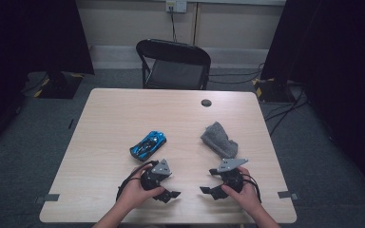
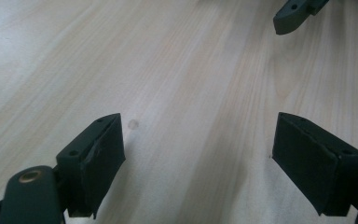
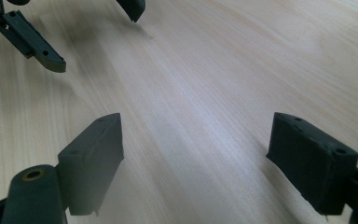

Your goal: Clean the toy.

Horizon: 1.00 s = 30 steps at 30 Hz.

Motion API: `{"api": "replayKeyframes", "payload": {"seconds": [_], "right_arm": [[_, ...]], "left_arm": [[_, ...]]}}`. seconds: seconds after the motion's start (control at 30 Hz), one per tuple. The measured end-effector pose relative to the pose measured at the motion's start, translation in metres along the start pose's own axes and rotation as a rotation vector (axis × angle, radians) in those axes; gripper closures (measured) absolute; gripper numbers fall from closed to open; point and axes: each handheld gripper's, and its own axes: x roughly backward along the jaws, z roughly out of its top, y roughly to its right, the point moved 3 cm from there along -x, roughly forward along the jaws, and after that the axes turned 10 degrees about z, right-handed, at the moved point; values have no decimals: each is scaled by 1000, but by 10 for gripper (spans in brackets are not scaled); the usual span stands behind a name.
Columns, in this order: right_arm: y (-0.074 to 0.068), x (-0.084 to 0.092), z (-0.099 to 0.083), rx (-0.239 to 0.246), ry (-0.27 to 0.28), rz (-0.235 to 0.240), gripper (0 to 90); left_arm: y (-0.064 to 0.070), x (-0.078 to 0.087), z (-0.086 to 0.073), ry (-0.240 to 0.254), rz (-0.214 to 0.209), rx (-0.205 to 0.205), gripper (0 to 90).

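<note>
A pale wooden desk [image 1: 123,114] is set on grey carpet [image 1: 24,156]. A black folding chair [image 1: 173,64] is placed behind it, before a cream wall [image 1: 123,21]. Dark curtains [image 1: 33,33] are hung at both sides.

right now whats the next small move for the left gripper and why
Probably ease the left gripper forward toward the blue toy car. Its fingers stand wide open with bare table between them, and the car lies just beyond that hand, nearer than the grey cloth, which sits ahead of the right gripper, also open.
</note>
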Motion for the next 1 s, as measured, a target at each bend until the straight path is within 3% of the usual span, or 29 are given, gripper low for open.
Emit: {"api": "replayKeyframes", "payload": {"seconds": [0.47,0.8,0.87,1.0], "right_arm": [[0,-1,-3,18,-5,-11,171],[0,-1,-6,30,-23,-18,171],[0,-3,-6,34,-34,-18,170],[0,-3,-7,49,-42,-18,166]], "left_arm": [[6,-6,-3,-13,1,-31,160],[9,-8,-4,-3,21,-92,149],[10,-8,-4,-5,30,-129,148],[12,-10,-5,-2,24,-130,94]]}}
